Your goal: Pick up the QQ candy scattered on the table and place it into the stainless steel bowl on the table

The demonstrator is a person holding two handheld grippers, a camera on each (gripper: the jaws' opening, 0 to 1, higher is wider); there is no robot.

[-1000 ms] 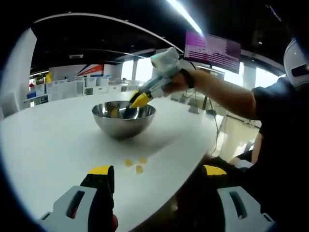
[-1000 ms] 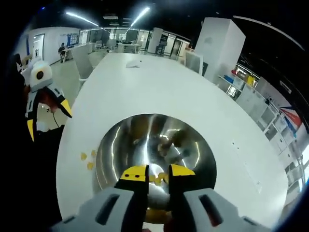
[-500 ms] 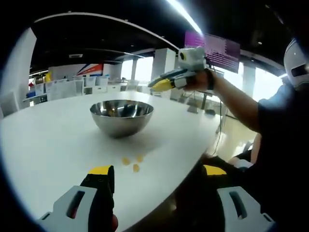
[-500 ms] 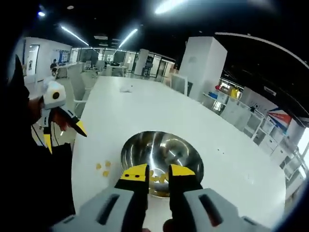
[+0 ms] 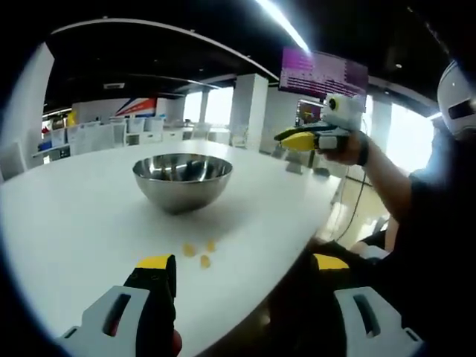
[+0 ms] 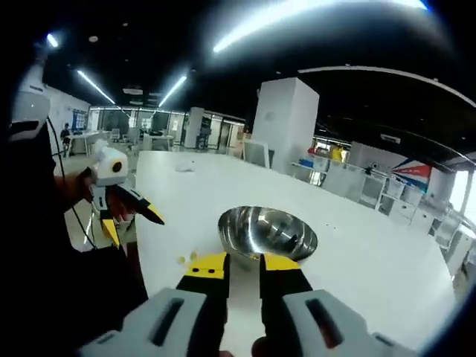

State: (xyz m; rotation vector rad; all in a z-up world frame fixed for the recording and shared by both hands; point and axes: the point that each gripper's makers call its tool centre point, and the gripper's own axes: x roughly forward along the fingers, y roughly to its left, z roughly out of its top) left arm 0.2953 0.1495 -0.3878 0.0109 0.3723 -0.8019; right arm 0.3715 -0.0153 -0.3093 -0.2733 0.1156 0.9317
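Candy pieces (image 5: 196, 251), three small yellow bits, lie loose on the white table (image 5: 67, 223) just in front of the stainless steel bowl (image 5: 181, 181). Left gripper (image 5: 242, 277) hangs low at the table edge, jaws wide apart, holding nothing. Right gripper (image 6: 242, 267) is raised beside the bowl, well above the candy, its jaws nearly closed with nothing visible between them.

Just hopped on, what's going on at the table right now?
A person with tongs in each hand is collecting candy into the steel bowl on the white table. The right tongs are raised off to the side of the bowl, jaws nearly together with nothing visible between them. The left tongs are open near the table edge. Three yellow candies lie between them and the bowl.
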